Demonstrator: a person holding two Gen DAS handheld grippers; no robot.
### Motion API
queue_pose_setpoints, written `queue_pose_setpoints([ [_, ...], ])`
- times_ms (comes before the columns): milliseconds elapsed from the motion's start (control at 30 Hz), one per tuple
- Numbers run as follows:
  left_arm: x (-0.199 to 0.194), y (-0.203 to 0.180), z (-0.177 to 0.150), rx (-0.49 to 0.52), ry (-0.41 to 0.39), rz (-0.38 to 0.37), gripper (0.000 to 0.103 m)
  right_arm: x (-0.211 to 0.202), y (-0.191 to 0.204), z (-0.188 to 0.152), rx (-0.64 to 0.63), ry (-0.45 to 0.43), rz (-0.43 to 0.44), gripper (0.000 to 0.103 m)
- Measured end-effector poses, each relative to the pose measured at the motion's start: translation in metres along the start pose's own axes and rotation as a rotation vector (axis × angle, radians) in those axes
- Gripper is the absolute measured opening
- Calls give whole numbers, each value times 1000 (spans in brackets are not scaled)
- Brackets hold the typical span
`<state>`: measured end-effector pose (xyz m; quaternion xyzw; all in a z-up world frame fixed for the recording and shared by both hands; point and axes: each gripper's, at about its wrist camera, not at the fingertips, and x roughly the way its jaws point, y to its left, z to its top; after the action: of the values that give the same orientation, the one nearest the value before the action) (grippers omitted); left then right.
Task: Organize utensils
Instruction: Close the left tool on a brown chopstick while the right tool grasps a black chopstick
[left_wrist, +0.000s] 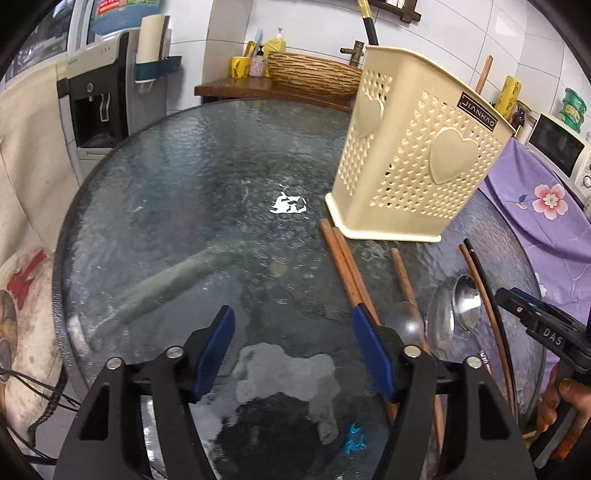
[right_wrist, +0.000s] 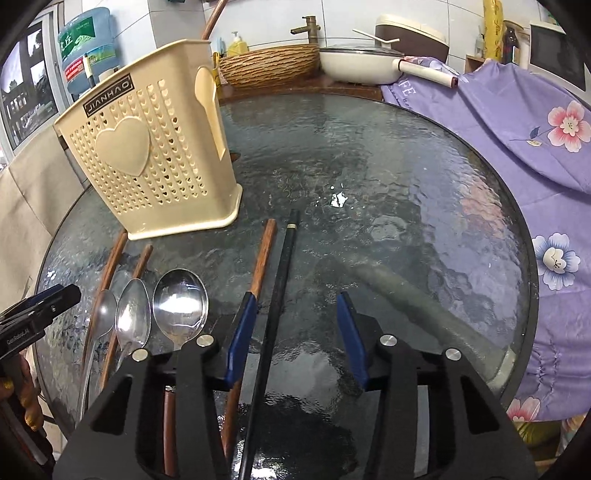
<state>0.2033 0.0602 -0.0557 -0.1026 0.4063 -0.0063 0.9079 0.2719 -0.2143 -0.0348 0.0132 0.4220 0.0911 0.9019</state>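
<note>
A cream perforated utensil holder (left_wrist: 417, 147) (right_wrist: 155, 158) stands upright on the round glass table (left_wrist: 184, 166). In front of it lie three steel spoons (right_wrist: 181, 306), brown chopsticks (left_wrist: 347, 266) (right_wrist: 264, 254) and a black chopstick (right_wrist: 279, 280). My left gripper (left_wrist: 292, 314) is open low over bare glass, and a pair of brown chopsticks runs under its right finger (left_wrist: 369, 343). My right gripper (right_wrist: 297, 299) is open with the black chopstick lying between its jaws; neither pad touches it. A brown chopstick passes under its left finger (right_wrist: 240, 328). Each gripper shows at the edge of the other view.
A purple floral cloth (right_wrist: 517, 122) drapes the table's right side. Behind the table are a wicker basin (right_wrist: 269, 66), a brass tap, a white pan (right_wrist: 354, 62), a microwave (left_wrist: 557, 147) and a water dispenser (left_wrist: 96, 103). A person's hand (left_wrist: 554, 398) holds the right gripper's handle.
</note>
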Motion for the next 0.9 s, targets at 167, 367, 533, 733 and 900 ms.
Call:
queue_pose_setpoints([
  [167,6,-12,3,16,18,-29,55,2,3,-1,0,11,2,43],
  [367,11,-23,5,53,17,-9,54,4,4,-2,2,14,0,43],
  [533,19,-30,11,83,25,24,51,6,6,-3,-8,13,-6,43],
  [733,20,-29,11,90,28,31,45,5,7,-1,-21,13,-30,43],
  [900,17,-18,12,80,30,48,44,7,1,0,-21,24,-34,41],
])
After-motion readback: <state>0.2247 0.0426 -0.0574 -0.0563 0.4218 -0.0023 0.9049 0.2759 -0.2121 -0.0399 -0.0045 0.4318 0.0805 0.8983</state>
